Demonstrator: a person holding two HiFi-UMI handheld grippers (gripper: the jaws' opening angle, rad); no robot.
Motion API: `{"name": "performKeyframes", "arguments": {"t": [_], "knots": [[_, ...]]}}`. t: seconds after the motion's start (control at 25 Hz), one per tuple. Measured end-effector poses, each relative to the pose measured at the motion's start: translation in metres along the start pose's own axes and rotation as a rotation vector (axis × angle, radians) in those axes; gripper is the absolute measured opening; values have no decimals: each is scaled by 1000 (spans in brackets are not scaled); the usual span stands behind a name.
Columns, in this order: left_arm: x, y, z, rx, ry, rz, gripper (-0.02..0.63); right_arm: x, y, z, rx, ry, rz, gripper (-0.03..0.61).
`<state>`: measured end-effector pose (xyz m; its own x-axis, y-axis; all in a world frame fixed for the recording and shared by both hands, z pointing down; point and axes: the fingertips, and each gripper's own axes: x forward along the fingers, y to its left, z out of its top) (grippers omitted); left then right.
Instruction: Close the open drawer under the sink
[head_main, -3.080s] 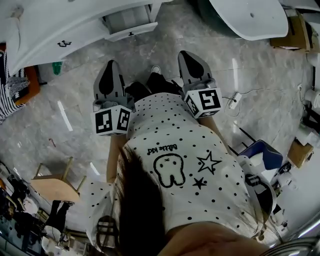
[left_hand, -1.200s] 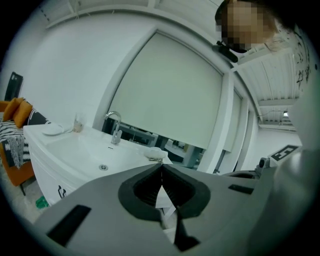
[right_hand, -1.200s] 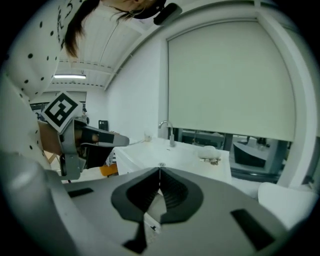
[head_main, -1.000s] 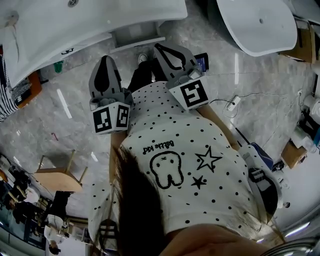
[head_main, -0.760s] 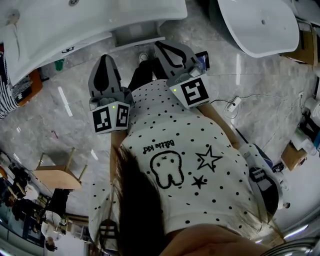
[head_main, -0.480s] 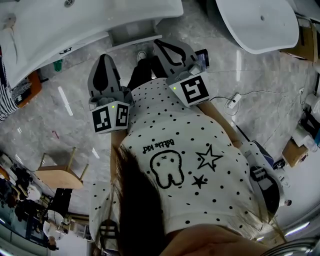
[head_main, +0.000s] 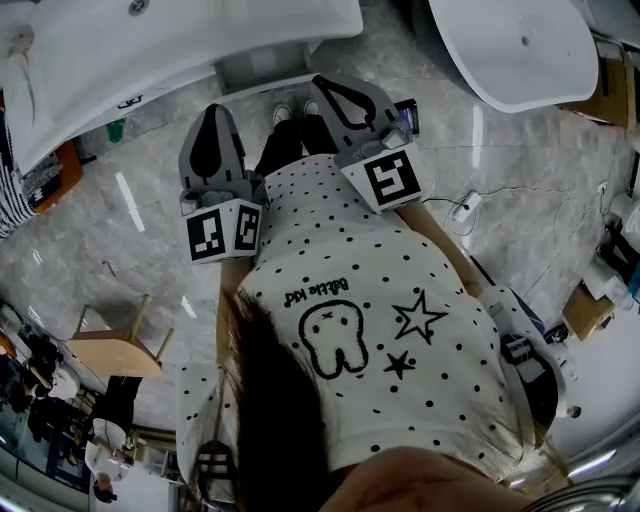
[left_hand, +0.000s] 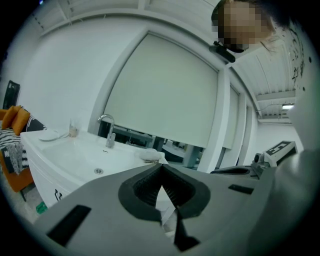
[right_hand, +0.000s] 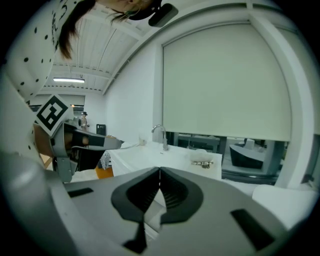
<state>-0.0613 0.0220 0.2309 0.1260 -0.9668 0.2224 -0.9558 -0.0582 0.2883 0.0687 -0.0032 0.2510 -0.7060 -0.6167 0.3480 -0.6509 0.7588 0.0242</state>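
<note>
**Drawer stands open; both grippers shut and empty**

The drawer (head_main: 265, 72) is a shallow white box with a flat front and a pale grey inside. It sits at the top of the head view and juts out from under the white sink (head_main: 150, 45). Its open end faces the person. Its long side runs across the picture, tilted slightly up toward the right. The sink is smooth and glossy with a rounded rim, and a curved metal tap (left_hand: 107, 128) rises at its back edge.

A pair of shoes (head_main: 296, 110) stands just short of the drawer front, on a grey floor (head_main: 520, 180) veined like marble.

The left gripper (head_main: 213, 112) and the right gripper (head_main: 320, 84) are matte grey shells with ribbed black pads. Both point toward the drawer, one on each side of the shoes, and neither touches it. Each gripper's own view shows its tips pressed together with nothing between them, on the left (left_hand: 161, 170) and on the right (right_hand: 159, 171). Each carries a cube with black-and-white squares (head_main: 222, 232).

Nearest the camera is a white shirt (head_main: 380, 300) with black dots. A smooth white tub (head_main: 520, 45) lies at the upper right, and a wooden stool (head_main: 105, 350) stands at the lower left.
</note>
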Motion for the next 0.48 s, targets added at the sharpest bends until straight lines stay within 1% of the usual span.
{"name": "performKeyframes", "arguments": {"t": [0.2, 0.48], "knots": [[6, -16, 1, 36, -3, -39, 8, -4, -8, 1, -4, -7, -10, 12], [11, -28, 4, 42, -11, -45, 6, -12, -22, 2, 3, -19, -32, 12]]}}
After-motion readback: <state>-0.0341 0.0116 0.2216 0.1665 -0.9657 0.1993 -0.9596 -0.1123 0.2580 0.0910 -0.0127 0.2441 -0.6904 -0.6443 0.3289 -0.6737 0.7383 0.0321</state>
